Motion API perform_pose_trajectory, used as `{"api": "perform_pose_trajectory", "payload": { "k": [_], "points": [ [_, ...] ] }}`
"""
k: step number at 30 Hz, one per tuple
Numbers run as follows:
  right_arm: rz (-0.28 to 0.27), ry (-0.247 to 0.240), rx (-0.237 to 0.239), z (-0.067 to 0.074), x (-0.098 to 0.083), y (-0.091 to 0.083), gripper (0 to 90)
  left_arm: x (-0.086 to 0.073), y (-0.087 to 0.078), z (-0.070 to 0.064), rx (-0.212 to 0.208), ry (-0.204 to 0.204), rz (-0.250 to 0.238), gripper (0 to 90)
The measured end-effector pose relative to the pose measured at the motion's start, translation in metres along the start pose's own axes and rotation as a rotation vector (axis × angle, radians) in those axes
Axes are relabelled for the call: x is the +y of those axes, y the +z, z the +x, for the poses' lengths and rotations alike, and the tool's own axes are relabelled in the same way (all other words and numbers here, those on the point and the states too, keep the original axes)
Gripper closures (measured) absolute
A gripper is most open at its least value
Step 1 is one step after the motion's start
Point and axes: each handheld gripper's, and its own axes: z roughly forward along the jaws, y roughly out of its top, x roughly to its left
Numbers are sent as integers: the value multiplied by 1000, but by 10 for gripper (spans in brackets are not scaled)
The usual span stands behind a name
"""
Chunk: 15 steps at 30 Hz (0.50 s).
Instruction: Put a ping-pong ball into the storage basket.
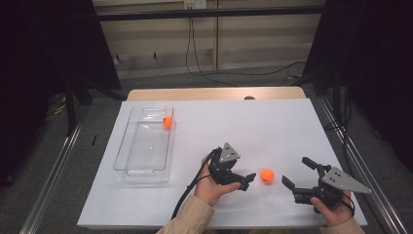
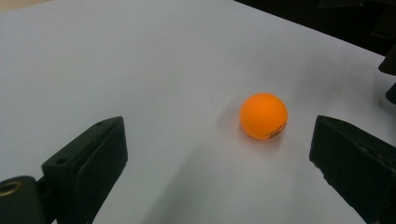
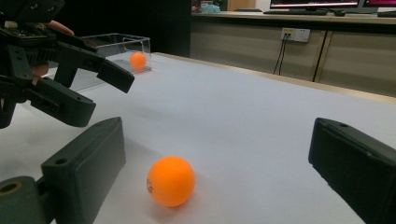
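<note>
A: Where is the orange ball (image 1: 266,175)?

B: It lies on the white table cover (image 1: 253,126), low and right of centre in the high view, between the two grippers. The left gripper (image 1: 247,181) is just beside it at its 9 o'clock; the right gripper (image 1: 298,173) is near it at its 3 o'clock.

A: Does either gripper have hold of it?

B: No. In the left gripper view the jaws stand wide apart with nothing between the pads, and the ball (image 2: 263,115) rests on the cover ahead of them, toward 1 o'clock, closer to the right-hand jaw but apart from it.

A: And the right one?

B: Its jaws are spread wide as well and grip nothing. In the right gripper view the ball (image 3: 170,180) sits on the cover between them, close to the left-hand jaw; I cannot tell whether it touches.

A: Anything else on the table?

B: A clear plastic bin (image 1: 141,168) at 9 o'clock of the table, long side running away from the person. A second orange ball (image 1: 167,122) lies in its far right corner. The right gripper view shows that ball (image 3: 137,60) and the bin (image 3: 116,42) at 11 o'clock, behind the left gripper (image 3: 109,91).
</note>
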Motion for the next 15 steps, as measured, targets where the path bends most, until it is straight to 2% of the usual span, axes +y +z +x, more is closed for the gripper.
{"api": "perform_pose_trajectory", "payload": {
  "k": [2, 7, 9, 14, 15],
  "points": [
    [1, -1, 1, 0, 0, 0, 37, 0, 2, -1, -2, 11, 4, 44],
    [5, 1, 3, 0, 0, 0, 37, 0, 5, -3, -17, 8, 5, 44],
    [2, 5, 4, -1, -1, 1, 37, 1, 6, -4, -5, 10, 13, 44],
    [-2, 16, -4, 0, 0, 0, 37, 0, 9, -5, -26, 17, 4, 44],
    [-1, 14, -1, 0, 0, 0, 37, 0, 9, -6, -17, 19, 12, 44]
  ]
}}
